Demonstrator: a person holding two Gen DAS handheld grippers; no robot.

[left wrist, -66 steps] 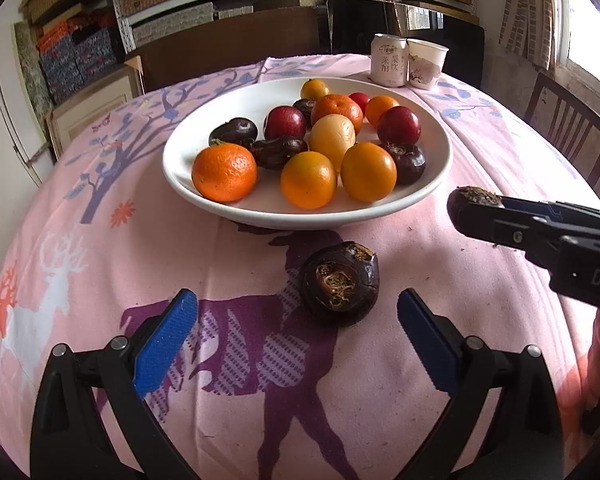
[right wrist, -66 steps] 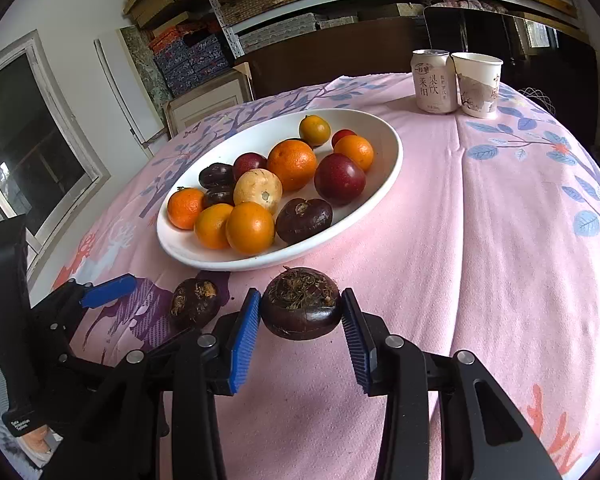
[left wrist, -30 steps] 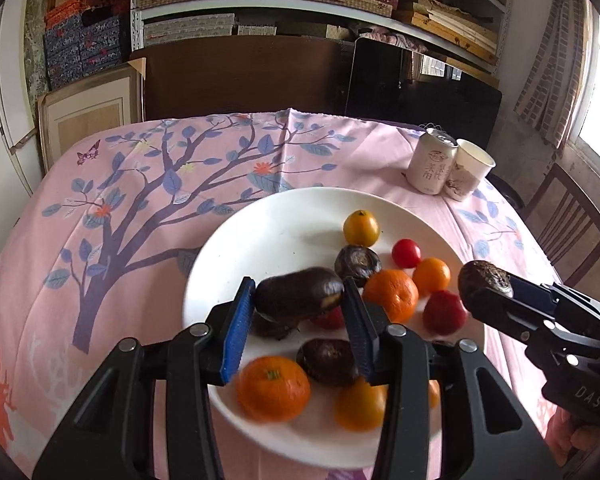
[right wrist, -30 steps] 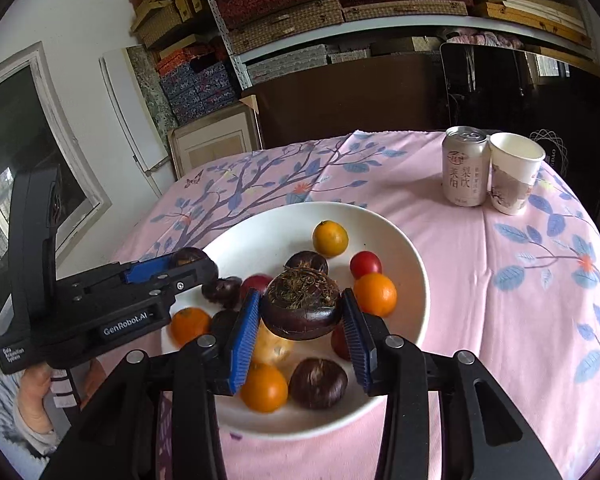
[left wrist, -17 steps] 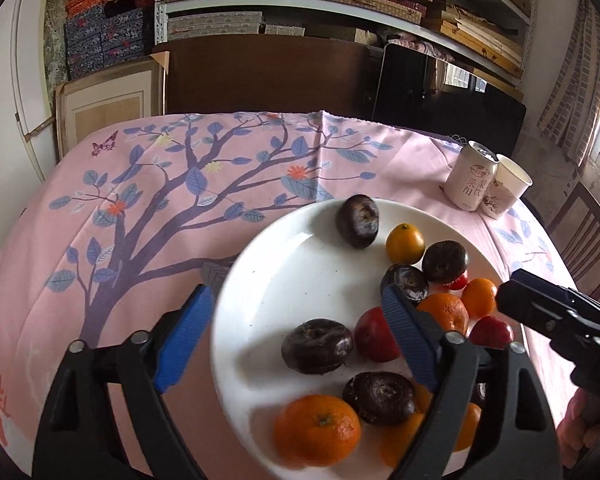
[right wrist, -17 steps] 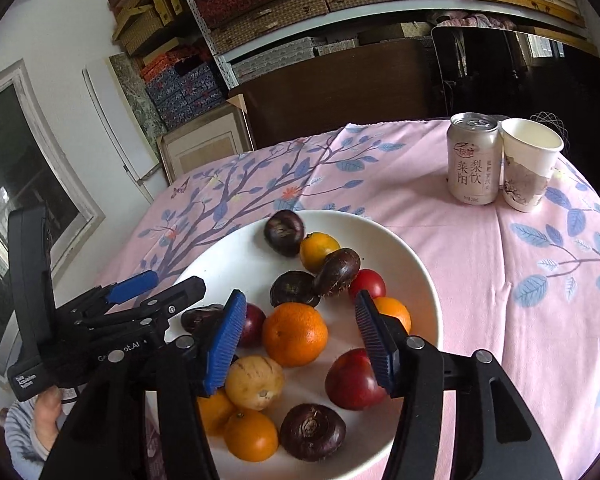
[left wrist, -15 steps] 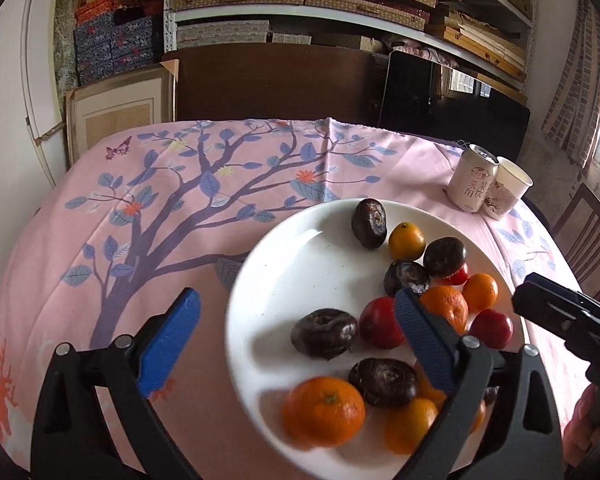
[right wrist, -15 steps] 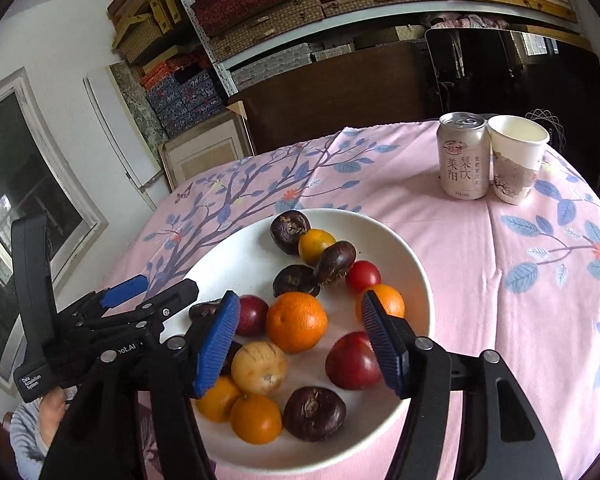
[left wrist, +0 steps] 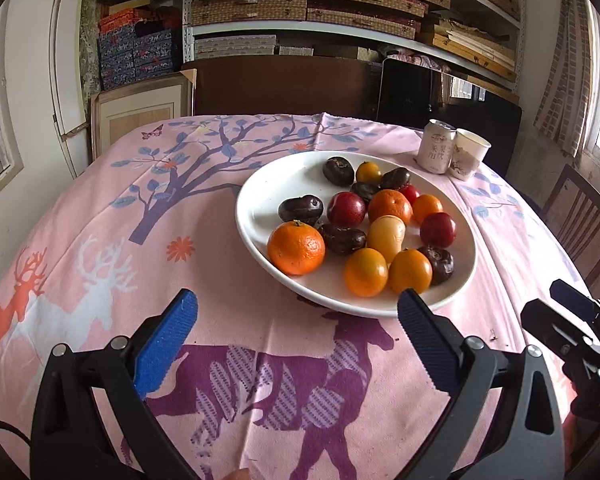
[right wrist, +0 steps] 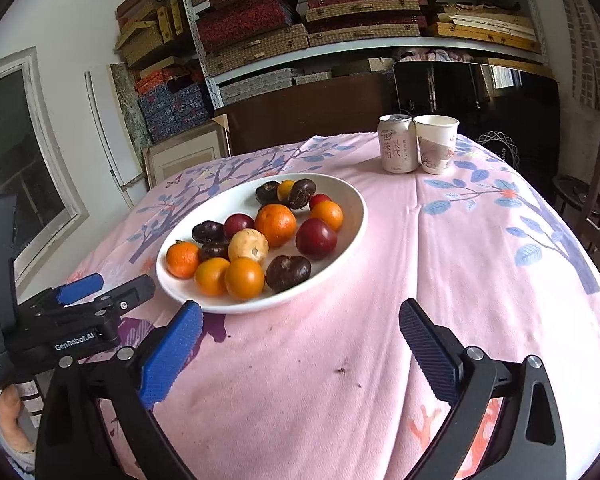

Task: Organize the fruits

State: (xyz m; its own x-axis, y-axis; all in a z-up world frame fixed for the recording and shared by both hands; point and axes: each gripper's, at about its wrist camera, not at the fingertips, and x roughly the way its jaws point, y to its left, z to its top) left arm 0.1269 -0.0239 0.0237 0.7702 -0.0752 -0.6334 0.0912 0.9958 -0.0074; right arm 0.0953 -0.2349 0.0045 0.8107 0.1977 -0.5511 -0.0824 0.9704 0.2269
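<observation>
Fruits [left wrist: 388,208] are all lying in the white plate [left wrist: 256,216] on the pink tablecloth [left wrist: 228,280]. Far right, 1 can [right wrist: 396,144] is touching 1 paper cup [right wrist: 436,144]. Left gripper [left wrist: 296,332] and right gripper [right wrist: 300,340] are hanging near, jaws just spreading wide, nothing between them.

Fruits [left wrist: 384,220] are lying in the plate [left wrist: 256,204] on the tablecloth [left wrist: 220,280]; behind it to the right, a can [right wrist: 397,144] is standing just left of a cup [right wrist: 436,144]
</observation>
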